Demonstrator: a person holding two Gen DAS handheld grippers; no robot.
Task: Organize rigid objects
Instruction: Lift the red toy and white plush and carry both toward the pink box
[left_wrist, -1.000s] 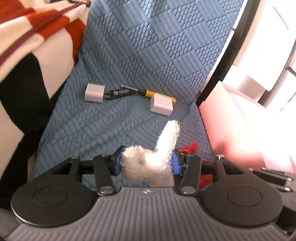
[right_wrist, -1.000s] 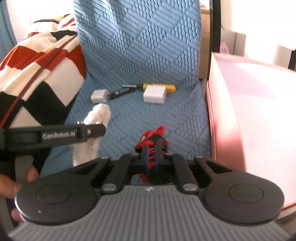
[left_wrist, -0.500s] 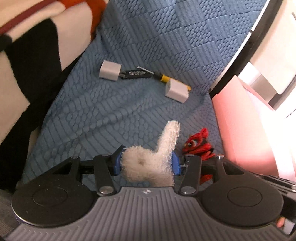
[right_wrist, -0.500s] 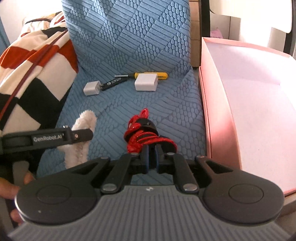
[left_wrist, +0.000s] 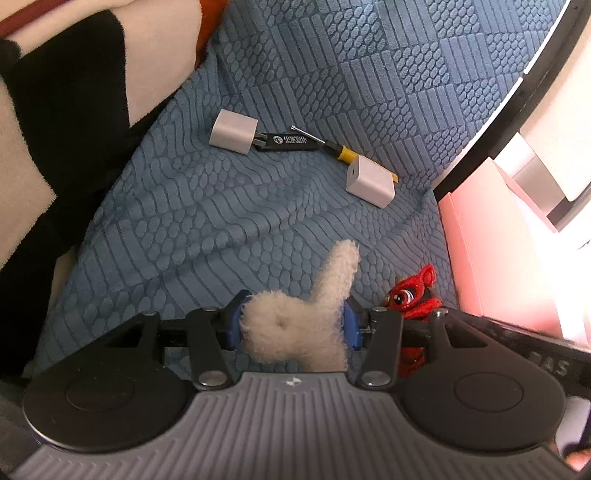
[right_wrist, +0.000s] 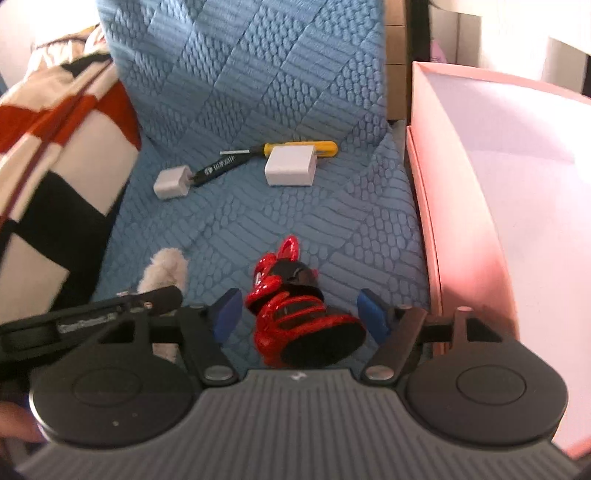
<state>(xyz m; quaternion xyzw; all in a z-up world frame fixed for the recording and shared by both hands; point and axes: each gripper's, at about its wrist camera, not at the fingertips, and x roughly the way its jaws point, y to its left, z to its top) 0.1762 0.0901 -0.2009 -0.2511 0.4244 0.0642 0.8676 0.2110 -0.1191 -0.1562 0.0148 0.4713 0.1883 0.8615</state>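
My left gripper is shut on a white fluffy toy, also seen in the right wrist view. My right gripper is open, its blue pads either side of a glossy red and black figure that lies on the blue seat cushion. The figure also shows in the left wrist view. At the back of the seat lie a small white charger, a black tool, a yellow-handled screwdriver and a larger white charger.
A pink open box stands right of the seat. A red, white and black striped blanket lies along the left. The blue seat back rises behind the objects.
My right gripper has opened and let go of the red figure, which now lies on the cushion between the jaws. My left gripper has kept its hold on the fluffy toy.
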